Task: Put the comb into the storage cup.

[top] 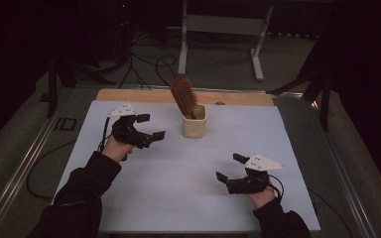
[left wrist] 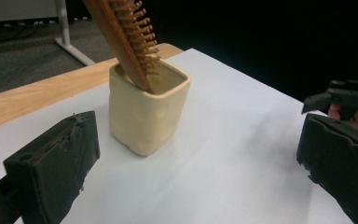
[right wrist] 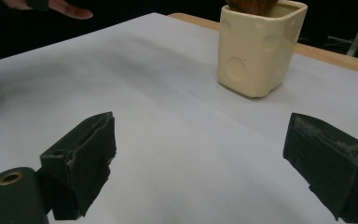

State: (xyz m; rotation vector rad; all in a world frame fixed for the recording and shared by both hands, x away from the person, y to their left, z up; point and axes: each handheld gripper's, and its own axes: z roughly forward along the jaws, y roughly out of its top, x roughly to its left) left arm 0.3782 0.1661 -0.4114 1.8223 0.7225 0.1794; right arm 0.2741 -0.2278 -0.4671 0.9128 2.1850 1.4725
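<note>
A cream square cup (top: pixel 194 124) stands near the back middle of the white table (top: pixel 188 198). A wooden hairbrush (top: pixel 183 95) leans in it, handle down, bristles facing right. My left gripper (top: pixel 150 126) hovers open to the left of the cup, aimed at it. In the left gripper view the cup (left wrist: pixel 145 112) and brush (left wrist: pixel 128 32) sit just beyond the spread jaws. My right gripper (top: pixel 230 167) is open over the table's front right, nothing between its jaws. The right gripper view has the cup (right wrist: pixel 256 49) farther off at upper right.
A strip of bare wood (top: pixel 144 95) runs along the table's far edge. Cables (top: pixel 144 62) and a white stand (top: pixel 221 29) lie on the floor behind. Metal rails (top: pixel 20 163) flank the table. A broad white surface lies between the two grippers.
</note>
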